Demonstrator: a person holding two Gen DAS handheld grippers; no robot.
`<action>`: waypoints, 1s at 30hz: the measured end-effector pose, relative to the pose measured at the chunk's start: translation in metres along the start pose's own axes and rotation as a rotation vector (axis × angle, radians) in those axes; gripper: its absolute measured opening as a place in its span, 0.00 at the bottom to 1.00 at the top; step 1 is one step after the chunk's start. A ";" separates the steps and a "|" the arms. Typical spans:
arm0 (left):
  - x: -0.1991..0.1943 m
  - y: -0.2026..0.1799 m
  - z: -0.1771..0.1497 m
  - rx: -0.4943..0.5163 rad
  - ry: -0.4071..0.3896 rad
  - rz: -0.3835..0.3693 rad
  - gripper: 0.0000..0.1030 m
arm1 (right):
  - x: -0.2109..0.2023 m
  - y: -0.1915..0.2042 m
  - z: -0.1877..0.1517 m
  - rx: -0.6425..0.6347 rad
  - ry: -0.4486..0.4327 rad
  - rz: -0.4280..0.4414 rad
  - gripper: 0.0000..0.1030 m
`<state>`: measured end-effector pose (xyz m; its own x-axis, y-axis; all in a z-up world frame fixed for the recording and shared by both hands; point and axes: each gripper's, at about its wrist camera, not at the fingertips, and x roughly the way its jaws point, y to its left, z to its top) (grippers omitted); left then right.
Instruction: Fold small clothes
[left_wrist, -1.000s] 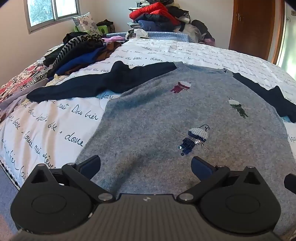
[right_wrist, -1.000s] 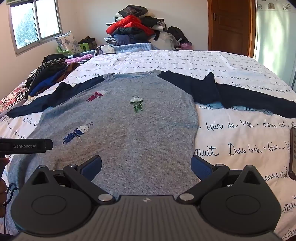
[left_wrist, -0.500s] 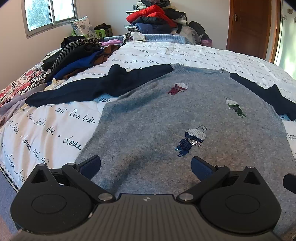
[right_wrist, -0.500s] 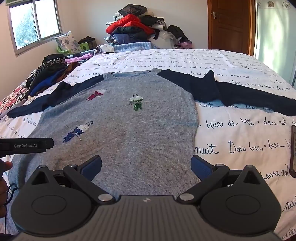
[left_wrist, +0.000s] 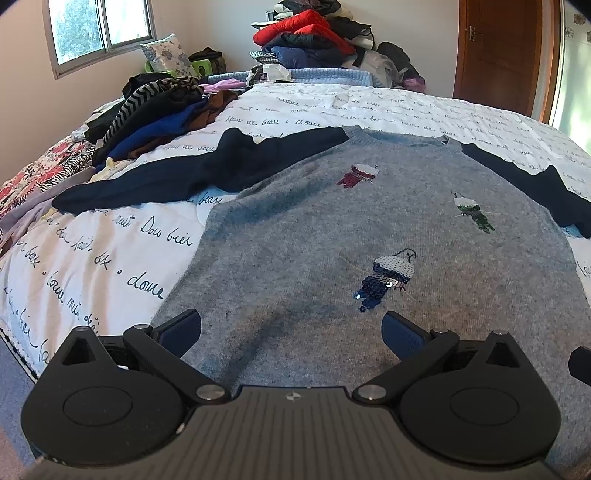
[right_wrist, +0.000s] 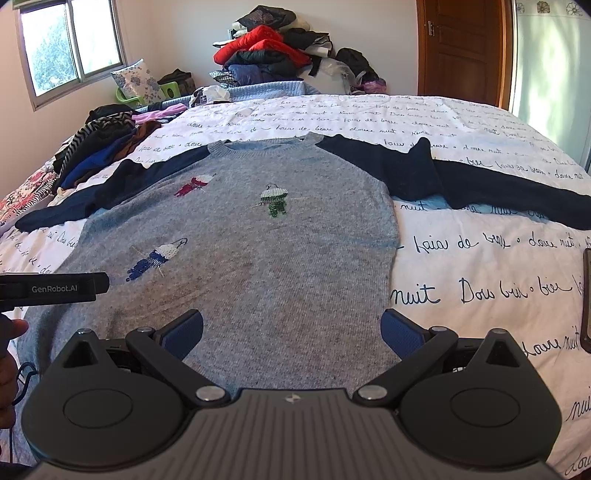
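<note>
A: The left gripper (left_wrist: 291, 330) has its jaws spread wide with nothing between them, hovering over the lower part of the grey sweater (left_wrist: 369, 240).

B: And the right gripper (right_wrist: 291, 330)?

A: Spread just as wide, also empty. It hangs over the sweater's hem near its right edge. In the right wrist view, the left gripper's black body, marked GenRobot.AI, shows at the left edge.

B: How does the sweater lie?

A: Flat, front up, on the bed (right_wrist: 480, 266), which wears a white cover with dark handwriting. Both navy sleeves (right_wrist: 480, 184) stretch out sideways. Three small embroidered figures (right_wrist: 275, 199) sit on the chest: red, green and blue.

B: Anything else around?

A: A heap of dark clothes (left_wrist: 155, 114) lies at the bed's left side, and another pile topped by a red jacket (right_wrist: 258, 48) stands at the far end.
</note>
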<state>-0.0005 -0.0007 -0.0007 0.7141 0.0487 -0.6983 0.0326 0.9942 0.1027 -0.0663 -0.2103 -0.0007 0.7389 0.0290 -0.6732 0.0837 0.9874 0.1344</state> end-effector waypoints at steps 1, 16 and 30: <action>0.000 -0.001 -0.001 0.001 -0.002 0.000 1.00 | 0.000 0.000 0.000 -0.001 0.000 0.000 1.00; 0.001 -0.003 -0.001 0.006 0.001 0.001 1.00 | 0.000 0.000 0.000 0.001 0.003 -0.001 1.00; 0.003 0.001 -0.003 0.001 0.002 0.008 1.00 | 0.002 -0.002 -0.001 0.006 0.014 0.008 1.00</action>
<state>-0.0005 0.0005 -0.0045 0.7129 0.0571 -0.6989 0.0274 0.9936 0.1092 -0.0657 -0.2122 -0.0034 0.7300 0.0396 -0.6823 0.0814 0.9862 0.1443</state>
